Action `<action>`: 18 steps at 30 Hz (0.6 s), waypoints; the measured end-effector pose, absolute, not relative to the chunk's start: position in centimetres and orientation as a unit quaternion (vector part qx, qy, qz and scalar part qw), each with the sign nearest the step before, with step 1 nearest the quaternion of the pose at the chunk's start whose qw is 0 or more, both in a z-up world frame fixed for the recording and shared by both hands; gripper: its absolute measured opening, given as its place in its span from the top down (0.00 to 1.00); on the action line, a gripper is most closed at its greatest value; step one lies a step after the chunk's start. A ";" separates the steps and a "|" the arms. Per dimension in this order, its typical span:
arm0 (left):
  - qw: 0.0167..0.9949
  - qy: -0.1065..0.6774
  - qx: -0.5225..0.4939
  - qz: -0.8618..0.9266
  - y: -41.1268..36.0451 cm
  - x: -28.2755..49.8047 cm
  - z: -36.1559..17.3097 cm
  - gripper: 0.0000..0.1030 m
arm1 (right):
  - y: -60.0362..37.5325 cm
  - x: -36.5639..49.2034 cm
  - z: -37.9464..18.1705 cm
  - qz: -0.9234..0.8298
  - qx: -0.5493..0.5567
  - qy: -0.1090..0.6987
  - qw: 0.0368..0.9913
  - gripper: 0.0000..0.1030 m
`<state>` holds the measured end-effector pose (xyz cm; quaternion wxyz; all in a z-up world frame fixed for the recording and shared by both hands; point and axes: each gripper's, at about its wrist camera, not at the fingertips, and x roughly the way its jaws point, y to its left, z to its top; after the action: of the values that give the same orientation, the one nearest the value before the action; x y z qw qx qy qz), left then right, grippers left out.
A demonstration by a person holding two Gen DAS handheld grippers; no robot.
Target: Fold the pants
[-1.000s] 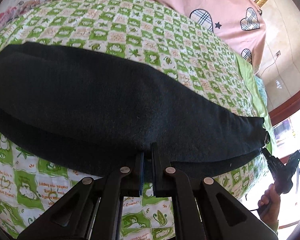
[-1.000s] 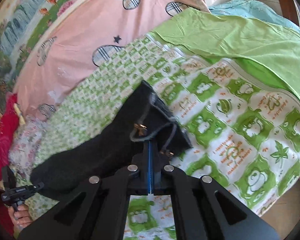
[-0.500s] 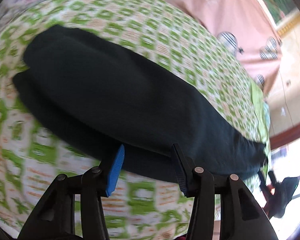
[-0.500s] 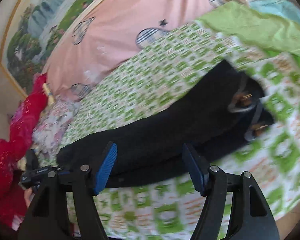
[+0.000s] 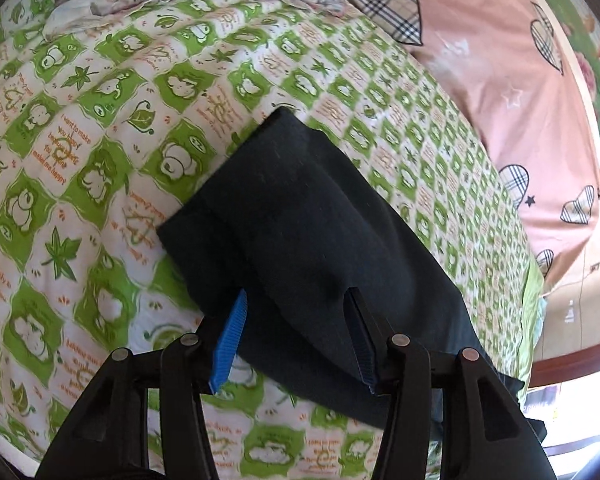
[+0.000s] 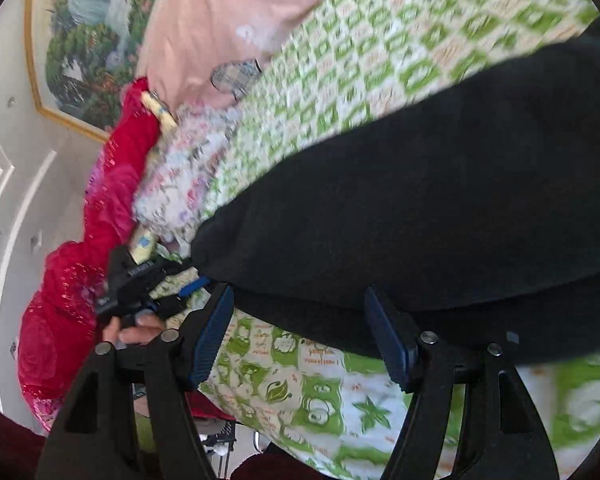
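Green-checked bed (image 5: 100, 128) carries the black pants (image 5: 320, 240), legs apparently stacked lengthwise. Left gripper (image 5: 296, 344) and right gripper (image 6: 300, 336) fingers spread apart, gripping nothing. Crosswise folds judged outstanding.

Right claw (image 6: 300, 336) was spread wide, blue pads (image 6: 212, 336) apart, nothing between them. Black pants (image 6: 440, 216) lay across the green-check bedsheet (image 6: 340, 60), near edge just beyond the fingertips. Left claw (image 6: 188, 290) was at the pants' left end, pads apart. Red fabric (image 6: 80, 248) sat far left, pink blanket (image 6: 220, 20) beyond. View was blurred.
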<state>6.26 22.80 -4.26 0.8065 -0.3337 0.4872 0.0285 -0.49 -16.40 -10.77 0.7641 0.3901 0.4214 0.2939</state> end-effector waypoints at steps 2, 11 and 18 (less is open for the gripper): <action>0.805 0.490 -0.335 0.030 23.0 6.5 -4.6 0.51 | -16.3 -0.1 -11.0 0.287 0.395 0.422 0.764 0.32; 0.805 0.490 -0.333 0.027 22.6 7.0 -5.0 0.53 | -13.9 -2.3 -7.0 0.272 0.198 0.412 0.847 0.35; 0.808 0.491 -0.324 0.034 22.1 7.9 -5.0 0.59 | -6.3 -2.4 -6.2 0.283 -0.118 0.362 0.880 0.36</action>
<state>7.87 22.09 -5.05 0.8081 -0.3243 0.4906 0.0336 -2.39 -6.28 -6.20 0.8801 -0.1176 0.3623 0.2834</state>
